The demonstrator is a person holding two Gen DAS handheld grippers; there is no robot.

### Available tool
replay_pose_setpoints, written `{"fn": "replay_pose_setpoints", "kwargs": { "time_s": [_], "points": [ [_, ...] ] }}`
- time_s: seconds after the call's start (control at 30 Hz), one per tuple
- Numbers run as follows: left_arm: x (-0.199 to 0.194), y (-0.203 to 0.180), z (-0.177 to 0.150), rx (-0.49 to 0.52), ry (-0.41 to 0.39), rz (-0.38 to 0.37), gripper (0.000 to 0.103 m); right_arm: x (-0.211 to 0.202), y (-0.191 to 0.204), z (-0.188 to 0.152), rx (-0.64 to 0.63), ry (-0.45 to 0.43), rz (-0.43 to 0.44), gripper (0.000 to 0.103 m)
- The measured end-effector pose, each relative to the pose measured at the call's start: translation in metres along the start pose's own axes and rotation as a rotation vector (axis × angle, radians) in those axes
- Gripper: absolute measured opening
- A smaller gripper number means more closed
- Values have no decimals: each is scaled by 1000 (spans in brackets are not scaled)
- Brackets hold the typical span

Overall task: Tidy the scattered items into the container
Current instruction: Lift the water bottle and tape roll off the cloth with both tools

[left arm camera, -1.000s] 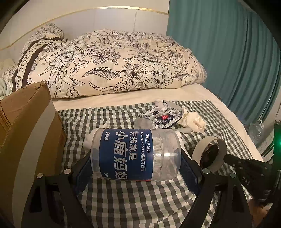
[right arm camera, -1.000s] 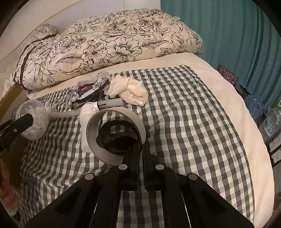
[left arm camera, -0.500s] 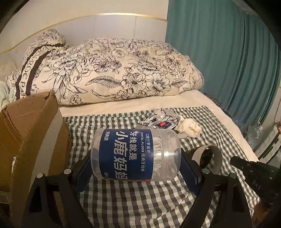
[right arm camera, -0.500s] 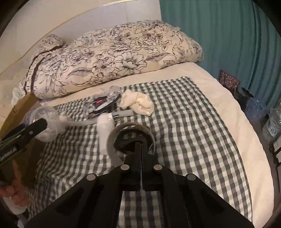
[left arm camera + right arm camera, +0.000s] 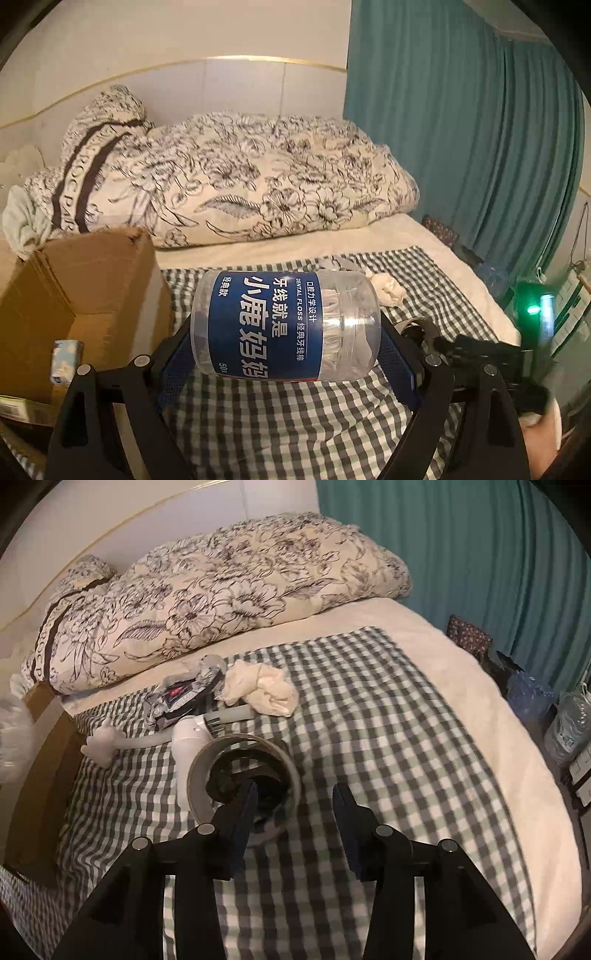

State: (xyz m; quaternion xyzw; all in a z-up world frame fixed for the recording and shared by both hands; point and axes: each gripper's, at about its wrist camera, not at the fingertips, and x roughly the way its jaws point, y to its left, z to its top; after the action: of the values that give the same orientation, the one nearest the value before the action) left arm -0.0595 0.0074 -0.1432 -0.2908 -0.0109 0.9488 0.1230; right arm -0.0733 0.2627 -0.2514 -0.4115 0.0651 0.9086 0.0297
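Observation:
My left gripper [image 5: 286,345] is shut on a clear dental floss jar [image 5: 286,325] with a blue label, held sideways above the checked blanket, just right of the open cardboard box [image 5: 74,291]. My right gripper [image 5: 293,797] is open; its left finger sits inside a tape roll [image 5: 242,771] that stands on the blanket. Behind the roll lie a white hair dryer [image 5: 188,734], a crumpled foil packet [image 5: 184,698] and a cream cloth [image 5: 258,690].
A floral duvet [image 5: 236,184] is piled at the head of the bed. A teal curtain [image 5: 461,147] hangs at the right. Water bottles [image 5: 565,723] stand on the floor past the bed's right edge. A small blue-white pack [image 5: 64,360] lies in the box.
My left gripper rose with the jar and moved nearer the box, so the box's inside now shows. My right gripper, shut on the tape roll's wall before, has opened.

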Motion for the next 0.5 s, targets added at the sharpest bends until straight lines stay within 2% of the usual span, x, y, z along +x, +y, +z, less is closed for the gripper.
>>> {"fn": "replay_pose_setpoints", "kwargs": {
  "time_s": [0.03,0.07,0.1,0.13,0.2,0.5],
  "points": [
    [-6,2,2,-4,-6,0,89,6,4,0,-9,17,-2,42],
    [-11,4,3,-7,-9,-1,89,9,6,0,-12,30,-3,37],
    [-16,5,5,-9,-11,-2,89,13,8,-1,-12,44,-1,26],
    [-21,7,6,-12,-16,-1,89,16,10,-3,-11,58,-4,21],
    [-30,9,9,-13,-21,3,89,18,10,-6,-5,68,-2,5],
    [-61,13,13,-24,-42,-8,89,-11,18,-13,-24,36,-11,3]
  ]
}}
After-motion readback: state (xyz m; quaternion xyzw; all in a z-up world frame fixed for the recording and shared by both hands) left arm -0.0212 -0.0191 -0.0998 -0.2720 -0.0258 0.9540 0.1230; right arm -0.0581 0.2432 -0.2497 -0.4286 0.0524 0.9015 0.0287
